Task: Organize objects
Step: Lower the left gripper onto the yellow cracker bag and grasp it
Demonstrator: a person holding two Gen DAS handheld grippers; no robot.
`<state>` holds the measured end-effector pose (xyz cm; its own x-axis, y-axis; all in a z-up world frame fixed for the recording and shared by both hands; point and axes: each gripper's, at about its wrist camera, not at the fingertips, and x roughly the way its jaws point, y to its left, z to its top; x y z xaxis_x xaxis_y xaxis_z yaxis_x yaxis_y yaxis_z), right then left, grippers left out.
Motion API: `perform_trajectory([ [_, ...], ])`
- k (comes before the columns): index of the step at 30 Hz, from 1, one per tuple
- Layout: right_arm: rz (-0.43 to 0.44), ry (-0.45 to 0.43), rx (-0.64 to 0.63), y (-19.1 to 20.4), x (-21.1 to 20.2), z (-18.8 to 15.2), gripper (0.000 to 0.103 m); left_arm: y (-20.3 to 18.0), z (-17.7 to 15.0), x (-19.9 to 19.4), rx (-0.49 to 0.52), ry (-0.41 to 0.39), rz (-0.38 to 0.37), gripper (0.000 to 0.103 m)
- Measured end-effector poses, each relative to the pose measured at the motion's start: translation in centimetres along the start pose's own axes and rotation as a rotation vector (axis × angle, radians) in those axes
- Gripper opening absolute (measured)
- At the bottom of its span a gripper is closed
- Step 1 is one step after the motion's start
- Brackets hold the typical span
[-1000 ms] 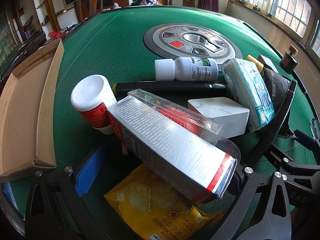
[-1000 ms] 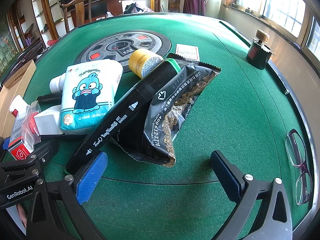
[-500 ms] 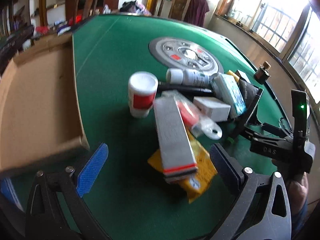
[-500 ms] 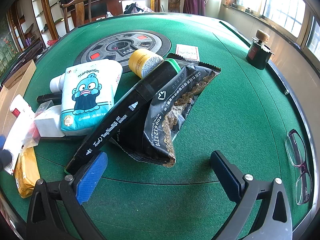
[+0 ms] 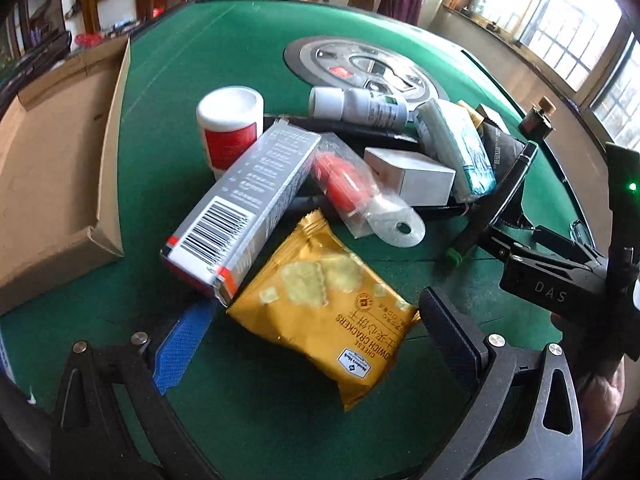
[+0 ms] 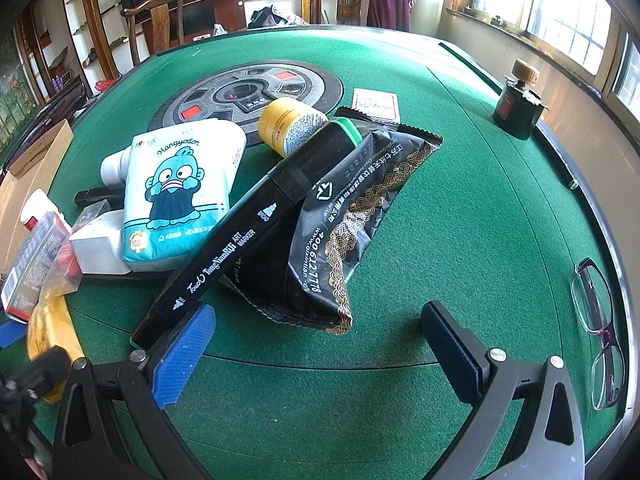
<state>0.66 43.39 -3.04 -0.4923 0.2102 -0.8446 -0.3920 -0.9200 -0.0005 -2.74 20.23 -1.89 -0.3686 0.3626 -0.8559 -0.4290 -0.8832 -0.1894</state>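
Observation:
A yellow cracker packet (image 5: 320,312) lies flat on the green table (image 5: 168,92), between the fingers of my left gripper (image 5: 316,340). Its jaws are closing; the dark right pad (image 5: 452,336) is at the packet's corner and the blue left pad (image 5: 184,348) stands just off it. A silver barcode box (image 5: 244,208) leans on a red-labelled white jar (image 5: 230,128). My right gripper (image 6: 316,354) hangs open over bare felt. A black marker (image 6: 248,232) ends at its blue pad (image 6: 180,360), and a black foil pouch (image 6: 340,216) lies just ahead.
An open cardboard box (image 5: 52,184) sits at the left. The pile also holds a white bottle (image 5: 360,106), a small white box (image 5: 412,176), a tissue pack (image 6: 180,196) and a yellow-lidded jar (image 6: 288,124). Glasses (image 6: 600,332) and a corked dark bottle (image 6: 518,104) lie near the right rim.
My left gripper drew back from the silver box, then came in around the cracker packet. The box now lies beside the packet, barcode up, not across it. The right gripper kept still.

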Motion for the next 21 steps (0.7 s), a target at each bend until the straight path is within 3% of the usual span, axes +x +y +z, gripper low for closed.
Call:
perform_trajectory([
  [8, 0.018, -0.005, 0.0, -0.1, -0.1, 0.0, 0.103, 1.8, -0.1, -1.2, 0.041, -0.006, -0.043, 0.067],
  [14, 0.129, -0.036, 0.004, -0.6, -1.3, -0.1, 0.102, 3.7, -0.6, -2.1, 0.041, -0.007, -0.023, 0.067],
  [17, 0.17, -0.136, 0.007, -1.6, -4.1, -0.4, 0.103, 4.3, -1.0, -2.3, 0.039, -0.009, 0.002, 0.069],
  [21, 0.198, -0.182, 0.016, -3.4, -6.4, -0.3, 0.103, 4.5, -1.0, -1.9, 0.033, -0.001, 0.002, 0.073],
])
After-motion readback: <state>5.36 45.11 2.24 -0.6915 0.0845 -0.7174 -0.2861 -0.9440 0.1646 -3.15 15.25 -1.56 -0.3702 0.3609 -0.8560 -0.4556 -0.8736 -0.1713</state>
